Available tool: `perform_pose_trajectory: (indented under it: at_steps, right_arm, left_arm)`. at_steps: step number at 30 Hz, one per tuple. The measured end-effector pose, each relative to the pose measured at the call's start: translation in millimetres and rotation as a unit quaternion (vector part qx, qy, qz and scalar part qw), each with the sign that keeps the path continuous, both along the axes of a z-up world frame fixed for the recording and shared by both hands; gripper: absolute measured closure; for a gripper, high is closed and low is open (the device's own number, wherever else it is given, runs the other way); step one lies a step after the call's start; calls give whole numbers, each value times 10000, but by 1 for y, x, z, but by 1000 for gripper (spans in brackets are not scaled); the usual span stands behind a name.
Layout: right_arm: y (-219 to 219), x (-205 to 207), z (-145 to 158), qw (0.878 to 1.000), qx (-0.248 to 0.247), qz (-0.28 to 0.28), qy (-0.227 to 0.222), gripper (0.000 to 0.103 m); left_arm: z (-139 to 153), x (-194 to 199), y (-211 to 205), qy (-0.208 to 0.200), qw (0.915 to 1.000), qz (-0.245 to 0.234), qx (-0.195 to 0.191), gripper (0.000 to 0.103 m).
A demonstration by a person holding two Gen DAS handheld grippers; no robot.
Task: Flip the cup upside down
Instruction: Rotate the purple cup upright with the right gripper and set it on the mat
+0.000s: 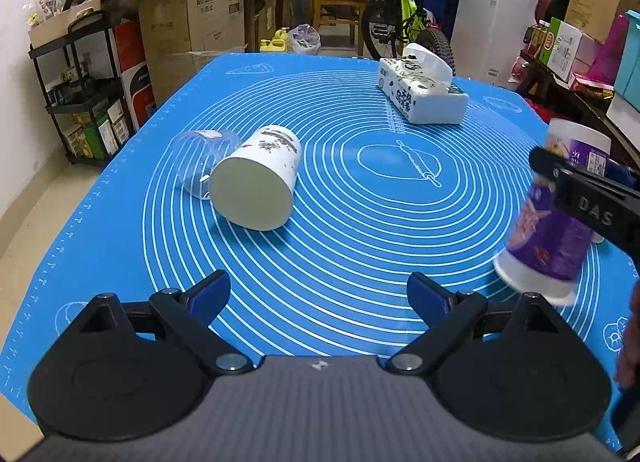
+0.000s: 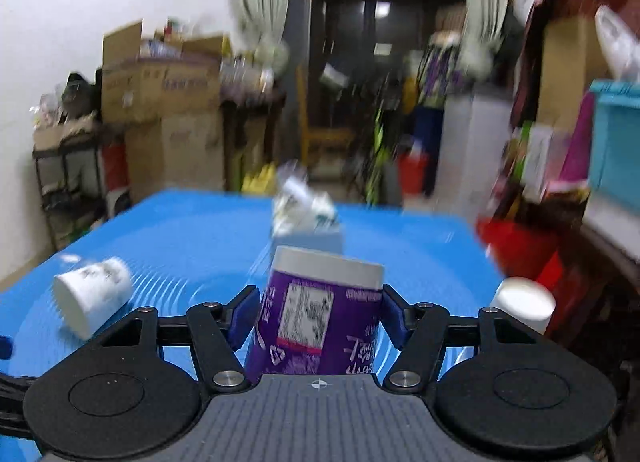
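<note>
Purple-labelled cup (image 2: 320,314) is clamped between the right gripper (image 2: 318,318) fingers, tilted in the air above the blue mat (image 1: 340,246). Rotate the wrist steadily, keep clamping pressure constant, and lower the rim flat onto bare mat. Left gripper (image 1: 320,298) hangs released and empty.

**Surfaces as I found them**

My right gripper (image 2: 320,320) was matt black plastic with bright metal pivot pins, and its blue fingers (image 2: 244,316) looked rubbery. The purple cup (image 2: 316,318) between them wore a glossy printed label. The blue mat (image 1: 340,246) looked smooth, like silicone, with a slight sheen. The white cup (image 1: 256,177) looked matt, like paper. The clear cup (image 1: 200,157) looked like glossy plastic.
</note>
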State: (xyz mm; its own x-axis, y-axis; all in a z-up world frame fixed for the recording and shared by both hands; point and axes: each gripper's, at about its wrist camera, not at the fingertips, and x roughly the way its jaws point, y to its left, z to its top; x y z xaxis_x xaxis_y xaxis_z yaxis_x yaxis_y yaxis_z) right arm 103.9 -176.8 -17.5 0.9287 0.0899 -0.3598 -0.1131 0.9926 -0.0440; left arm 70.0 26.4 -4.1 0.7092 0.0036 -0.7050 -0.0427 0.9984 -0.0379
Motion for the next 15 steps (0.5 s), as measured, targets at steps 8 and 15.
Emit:
perform_pose_trajectory:
  at_steps: [8, 15]
  right_arm:
    - [2, 2, -17, 9983, -454, 41, -369, 37]
    - [0, 2, -14, 9990, -353, 106, -247, 37]
  left_arm:
    - [-2, 0, -5, -12, 10000, -33, -24, 9]
    - [-2, -2, -11, -25, 9999, -129, -9, 9]
